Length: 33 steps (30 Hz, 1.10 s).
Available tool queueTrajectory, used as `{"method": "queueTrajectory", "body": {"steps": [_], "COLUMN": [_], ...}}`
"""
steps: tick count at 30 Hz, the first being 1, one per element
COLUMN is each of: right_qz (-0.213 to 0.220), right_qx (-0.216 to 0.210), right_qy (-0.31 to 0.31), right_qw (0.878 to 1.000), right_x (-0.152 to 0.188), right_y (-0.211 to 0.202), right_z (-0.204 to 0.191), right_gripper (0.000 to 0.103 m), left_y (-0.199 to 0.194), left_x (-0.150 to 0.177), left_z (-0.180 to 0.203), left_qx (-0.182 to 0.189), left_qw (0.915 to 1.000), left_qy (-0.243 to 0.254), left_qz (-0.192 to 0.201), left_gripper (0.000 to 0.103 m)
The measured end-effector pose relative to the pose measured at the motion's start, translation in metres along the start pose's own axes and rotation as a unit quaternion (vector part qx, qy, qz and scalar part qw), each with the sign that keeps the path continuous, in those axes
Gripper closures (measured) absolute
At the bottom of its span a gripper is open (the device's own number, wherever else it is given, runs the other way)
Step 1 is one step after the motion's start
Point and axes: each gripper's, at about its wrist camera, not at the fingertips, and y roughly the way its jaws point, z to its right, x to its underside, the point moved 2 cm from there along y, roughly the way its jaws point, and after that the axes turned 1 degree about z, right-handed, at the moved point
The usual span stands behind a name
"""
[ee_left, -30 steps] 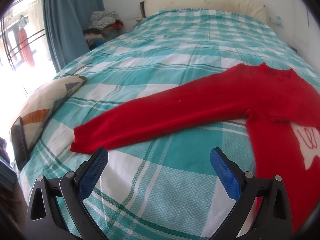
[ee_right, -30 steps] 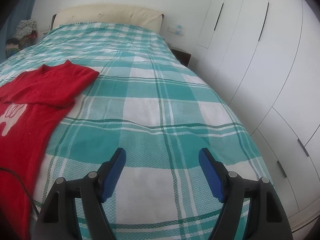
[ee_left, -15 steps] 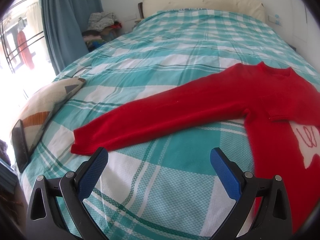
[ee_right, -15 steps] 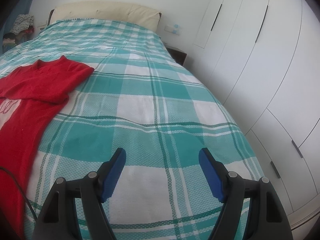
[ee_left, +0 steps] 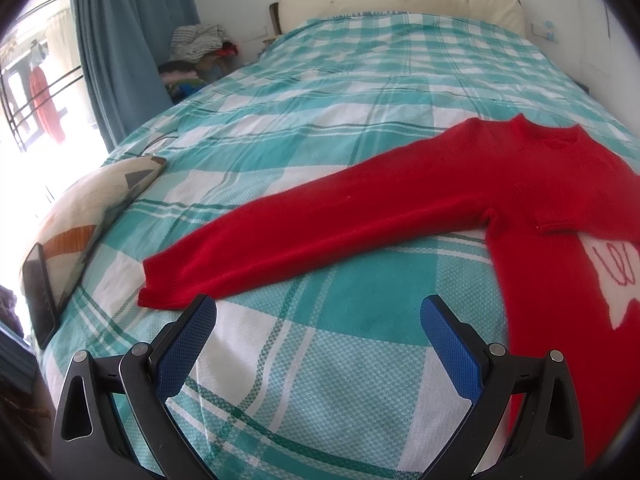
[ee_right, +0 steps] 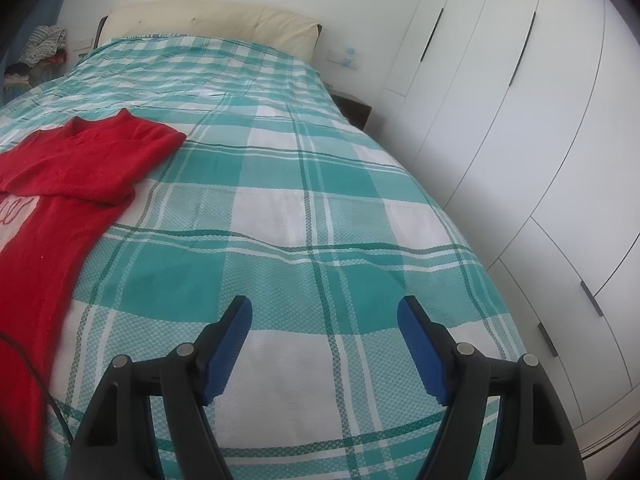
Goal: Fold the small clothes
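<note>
A small red sweater [ee_left: 500, 184] with a white motif on its chest lies flat on the teal-and-white checked bedspread [ee_left: 320, 92]. One sleeve stretches out to the left, and its cuff [ee_left: 160, 284] ends just beyond my left gripper [ee_left: 318, 310], which is open and empty above the bedspread. In the right wrist view the sweater [ee_right: 52, 184] fills the left side, with its other sleeve folded in over the chest. My right gripper [ee_right: 325, 309] hangs open over bare bedspread to the right of the sweater, holding nothing.
A patterned pillow [ee_left: 84, 216] and a dark tablet [ee_left: 38, 292] lie at the bed's left edge. Blue curtains [ee_left: 124, 40] and a clothes pile [ee_left: 196, 56] stand behind. White wardrobe doors [ee_right: 520, 140] line the bed's right side. A cream headboard [ee_right: 208, 24] is at the far end.
Both views have shifted slightly across the bed; the sweater sits a little further left in the right wrist view. Both grippers stay open and empty.
</note>
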Motion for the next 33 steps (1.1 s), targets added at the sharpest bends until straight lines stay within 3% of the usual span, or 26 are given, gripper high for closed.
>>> {"method": "queueTrajectory", "body": {"steps": [3, 6, 10, 16, 21, 24, 25, 27, 28, 29, 30, 33], "right_qz": [0.002, 0.003, 0.013, 0.017, 0.019, 0.018, 0.017, 0.015, 0.015, 0.014, 0.013, 0.015], "right_qx": [-0.005, -0.01, -0.012, -0.024, -0.028, -0.028, -0.027, -0.024, -0.023, -0.023, -0.024, -0.027], "right_qy": [-0.002, -0.008, -0.017, -0.02, -0.031, -0.035, -0.035, -0.035, -0.034, -0.033, -0.032, -0.03], "right_qw": [1.0, 1.0, 1.0, 0.999, 0.999, 0.999, 0.999, 0.999, 0.999, 0.999, 0.999, 0.999], "right_x": [0.0, 0.0, 0.0, -0.001, -0.001, 0.0, 0.001, 0.002, 0.002, 0.002, 0.002, 0.001], "right_y": [0.0, -0.001, -0.004, -0.006, -0.006, -0.005, -0.004, -0.004, -0.003, -0.003, -0.003, -0.004], "right_z": [-0.003, -0.007, -0.011, -0.015, -0.022, -0.025, -0.025, -0.025, -0.025, -0.024, -0.024, -0.023], "right_gripper": [0.028, 0.028, 0.028, 0.028, 0.028, 0.028, 0.028, 0.028, 0.028, 0.028, 0.028, 0.028], "left_y": [-0.001, -0.005, -0.004, 0.045, 0.092, 0.108, 0.11, 0.111, 0.112, 0.114, 0.114, 0.102], "left_x": [0.0, -0.002, -0.014, -0.024, -0.007, 0.003, 0.003, 0.001, -0.001, -0.003, -0.005, -0.023], "left_z": [0.001, -0.006, -0.059, -0.184, -0.226, -0.22, -0.216, -0.207, -0.201, -0.195, -0.189, -0.177], "left_qx": [0.008, 0.039, 0.092, 0.053, 0.048, 0.064, 0.061, 0.059, 0.065, 0.073, 0.073, 0.056], "left_qw": [1.0, 0.9991, 0.9903, 0.9714, 0.9498, 0.9442, 0.9464, 0.9524, 0.9541, 0.9552, 0.9567, 0.9648], "left_qy": [0.003, -0.016, -0.102, -0.216, -0.27, -0.276, -0.27, -0.255, -0.247, -0.238, -0.227, -0.205], "left_qz": [0.002, -0.005, -0.017, -0.082, -0.151, -0.169, -0.166, -0.156, -0.157, -0.16, -0.166, -0.155], "left_gripper": [0.001, 0.001, 0.001, 0.001, 0.006, 0.019, 0.019, 0.03, 0.046, 0.075, 0.093, 0.098]}}
